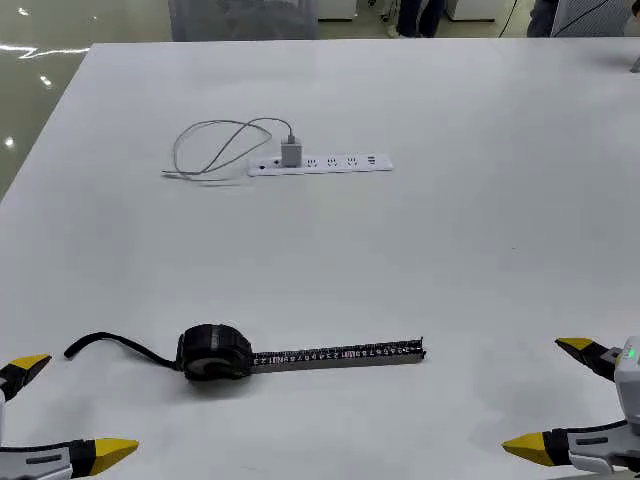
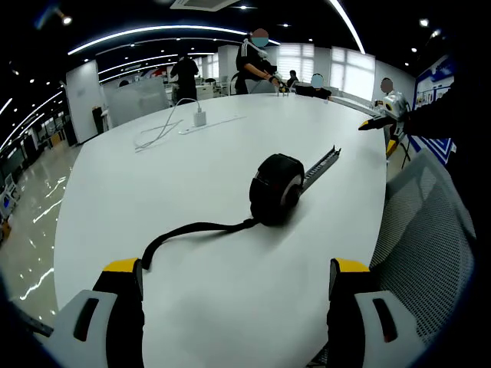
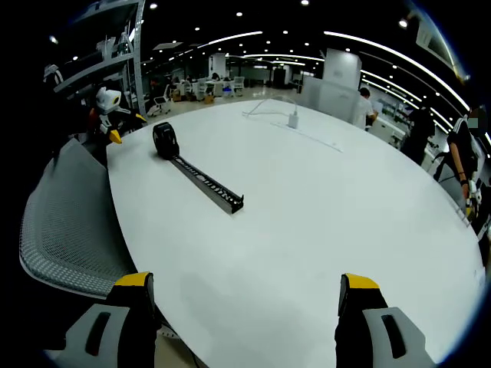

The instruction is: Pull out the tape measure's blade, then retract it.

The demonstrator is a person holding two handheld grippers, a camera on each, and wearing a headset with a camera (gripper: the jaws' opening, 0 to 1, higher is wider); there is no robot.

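I am holding both tongs low at the near edge of the white desk (image 1: pixel 450 230), one on each side of the work. The left tongs (image 1: pixel 82 404) are sitting spread wide, their yellow-tipped jaws well apart and gripping nothing. The right tongs (image 1: pixel 538 396) are standing spread just as wide, also gripping nothing.

The tape measure (image 1: pixel 213 352) is lying on the desk between the two tongs, nearer the left pair and touching neither. Its black case is resting on the desk surface. The blade (image 1: pixel 340 353) is lying partly pulled out, running flat along the desk from the case toward my right. The end hook (image 1: pixel 422 348) is sitting at the blade's far tip, well apart from the right tongs. A black strap (image 1: pixel 110 343) is trailing from the other side of the case toward the left tongs, curling on the desk and stopping short of them.

In the left gripper view the case is sitting straight ahead between the jaws, with the strap running back toward me. In the right gripper view the blade's hooked end is pointing toward that camera, off to the left of the gap between the jaws.

Farther back on the desk a white power strip (image 1: pixel 320 163) is lying flat, with a white charger (image 1: pixel 290 153) plugged into it and a looped cable (image 1: pixel 215 145) lying beside it. A mesh chair back (image 2: pixel 430 230) is standing against the near edge of the desk. People (image 2: pixel 253 57) are standing beyond the far side.
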